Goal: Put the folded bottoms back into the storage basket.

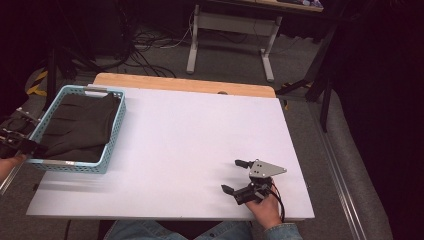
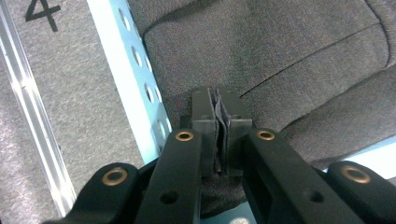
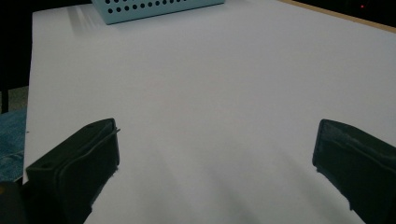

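Dark grey cloth point(image 1: 80, 127) lies folded inside the blue basket point(image 1: 116, 131), at the left edge of the surface point(image 1: 200, 140); it fills most of the basket floor and sits below the rim; in the left gripper view the cloth point(image 2: 289, 60) shows thick folds and a seam, with the perforated basket wall point(image 2: 135, 74) just beside it.

Left hand-held gripper point(image 2: 221, 122): jaws pressed together on a fold of the cloth, a thin edge of fabric visible between the pads; the pinch sits at the near-left corner of the basket; in the high view this hand-held gripper point(image 1: 36, 148) meets that corner from outside the surface edge.

Right hand-held gripper point(image 1: 236, 176): jaws spread wide, nothing between them; it rests low at the near-right part of the surface, well apart from the basket; its own view looks across bare white surface towards the basket point(image 3: 154, 8) far off.

Progress, as a judgement: cloth is in the basket and gripped by one side only; whether it is being settled in or about to be drawn out cannot be told; either way the work on the cloth is not finished, since the pinch is not yet released; right side idle, free to assist.
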